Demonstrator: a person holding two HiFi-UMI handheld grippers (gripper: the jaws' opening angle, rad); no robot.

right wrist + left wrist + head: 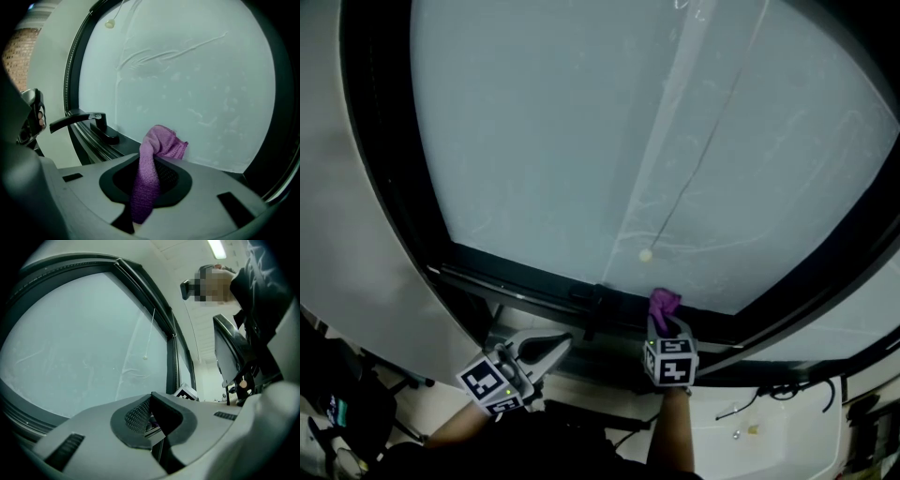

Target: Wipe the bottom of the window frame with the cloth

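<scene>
A purple cloth [663, 304] sits pinched in my right gripper [668, 324], its bunched end pressed against the dark bottom rail of the window frame [534, 279], just below the frosted pane. In the right gripper view the cloth [159, 143] runs up between the jaws of the right gripper [152, 163] and flops toward the glass. My left gripper [563, 342] hovers low to the left of it, close under the rail, its tips together around nothing. In the left gripper view the left gripper [151, 396] points up along the pane.
A black window handle [77, 119] sticks out from the rail left of the cloth, also visible as the handle [594, 314]. A blind cord with a small knob [645, 254] hangs before the glass. Below right lies a white surface with cables [769, 422]. A chair [229, 352] stands behind.
</scene>
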